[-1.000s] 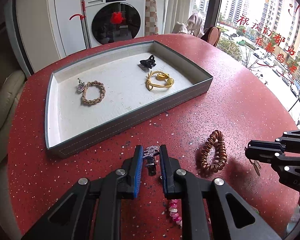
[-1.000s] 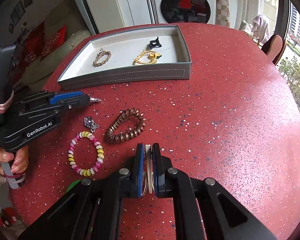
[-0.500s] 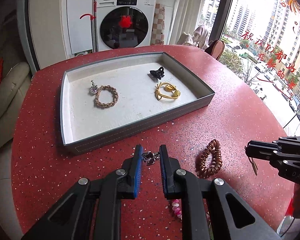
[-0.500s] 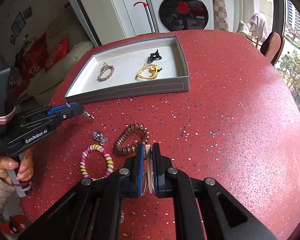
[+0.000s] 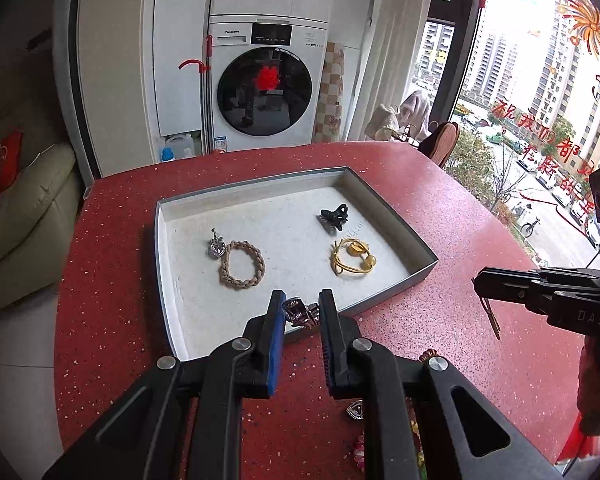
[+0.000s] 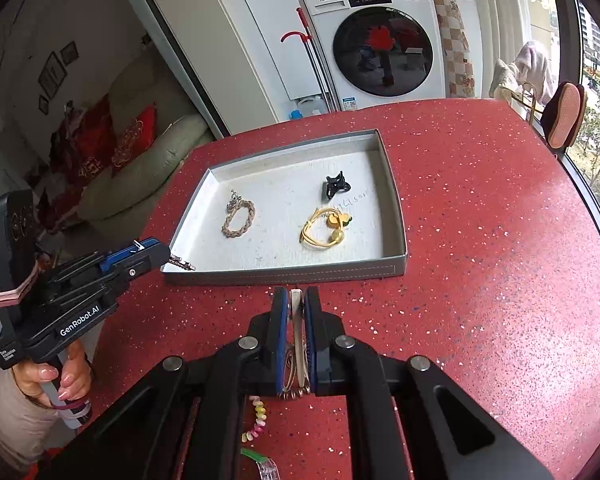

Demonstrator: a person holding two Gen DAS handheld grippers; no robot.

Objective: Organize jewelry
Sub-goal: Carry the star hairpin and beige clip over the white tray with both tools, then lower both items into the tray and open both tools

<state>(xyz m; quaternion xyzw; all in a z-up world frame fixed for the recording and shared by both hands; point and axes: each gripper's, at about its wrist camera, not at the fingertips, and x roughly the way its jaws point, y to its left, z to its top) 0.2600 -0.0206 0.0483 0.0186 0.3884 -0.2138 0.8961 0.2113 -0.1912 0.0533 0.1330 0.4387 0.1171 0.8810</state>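
Both grippers have risen off the table since the earlier frame and carried their loads toward the tray; the tray now sits closer under the left one.

Nearest: left gripper (image 5: 300,312) clamps a small silver clip (image 5: 299,312) between its pads, jaws only slightly apart. Right gripper (image 6: 296,312) is closed tight on a thin pale hairpin (image 6: 297,320), long axis running along the fingers.

On the red table (image 6: 480,280) below, a beaded bracelet (image 6: 258,420) is left behind.

Farther: grey tray (image 5: 396,292), near wall just beyond the left fingertips. Inside lie a braided band (image 5: 242,266) at left, yellow tie (image 5: 352,260) and black claw clip (image 5: 334,216) at right.

Judgement: left hand is nearer; tray lies straight ahead and below, near-centre floor bare.
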